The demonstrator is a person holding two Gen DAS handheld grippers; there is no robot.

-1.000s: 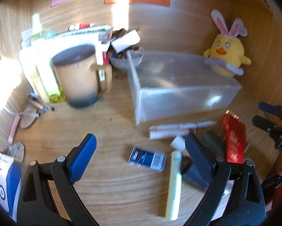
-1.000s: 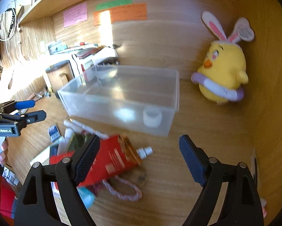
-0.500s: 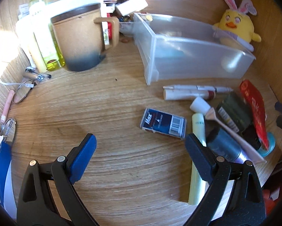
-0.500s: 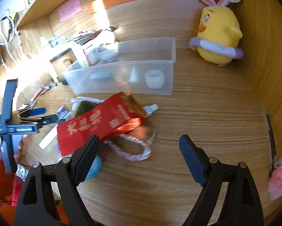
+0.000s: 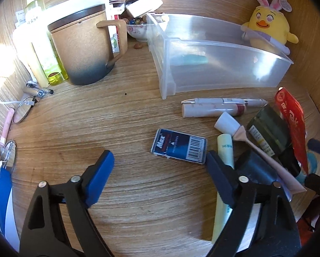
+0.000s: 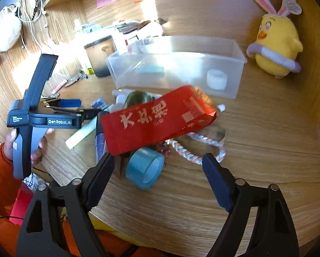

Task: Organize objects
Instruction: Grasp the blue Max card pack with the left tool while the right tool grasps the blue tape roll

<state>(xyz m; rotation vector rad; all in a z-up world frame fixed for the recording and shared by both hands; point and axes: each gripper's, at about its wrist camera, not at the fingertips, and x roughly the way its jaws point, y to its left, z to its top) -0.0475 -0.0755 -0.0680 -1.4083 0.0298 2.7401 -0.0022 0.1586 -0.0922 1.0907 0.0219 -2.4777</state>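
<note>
My left gripper (image 5: 159, 162) hovers low over the wooden desk (image 5: 95, 124), its jaws closing with nothing between them. A dark blue "Max" box (image 5: 179, 147) lies flat just beyond its right finger. My right gripper (image 6: 157, 160) is also closing; a blue tape roll (image 6: 145, 168) lies on the desk between its fingers, and the pads are not touching it. Behind the roll, a red packet (image 6: 157, 120) rests on a pile with a braided cord (image 6: 198, 147). Further back stands the clear plastic bin (image 6: 181, 68), holding a white cap and a teal item.
A white pen (image 5: 224, 101), lipstick tube (image 5: 211, 109), pale green tube (image 5: 224, 171), brush (image 5: 245, 135) and dark bottle (image 5: 267, 130) lie right of the box. A tan mug (image 5: 83, 47) and bottles stand back left. A yellow chick plush (image 6: 277, 42) sits in the right corner.
Both grippers have dropped and tipped down towards the desk, and their jaws have narrowed. The right one has pulled back, so the blue tape roll now lies between its fingers.
</note>
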